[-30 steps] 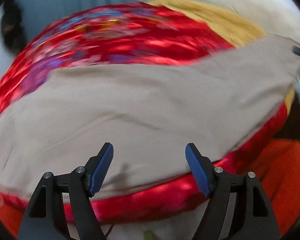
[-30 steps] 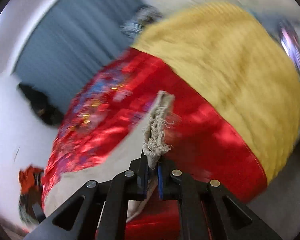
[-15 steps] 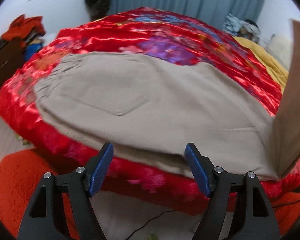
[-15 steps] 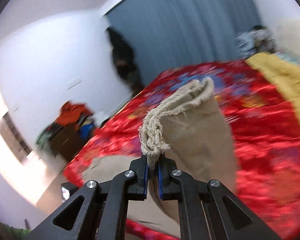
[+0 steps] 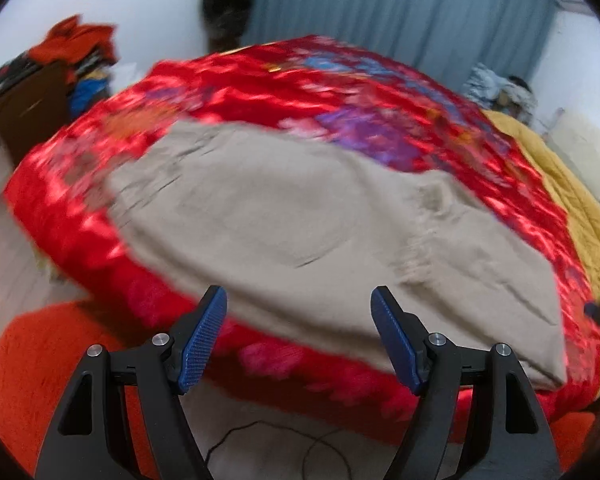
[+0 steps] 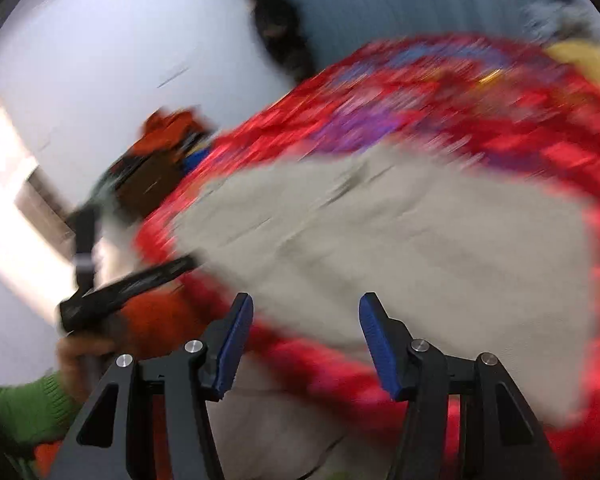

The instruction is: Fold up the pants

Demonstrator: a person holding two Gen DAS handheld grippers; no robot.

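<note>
Pants now lying doubled over on red bedspread, hem end no longer hanging in air. Am seeing right gripper letting go: half second back clenched on frayed hem, now spread, empty. Left gripper staying spread, empty, hovering at near edge. First fold looking done; next fold pending.

I see open air above the folded pants on the red bedspread, while my left gripper, the yellow blanket and clothes pile bound the sides.
</note>
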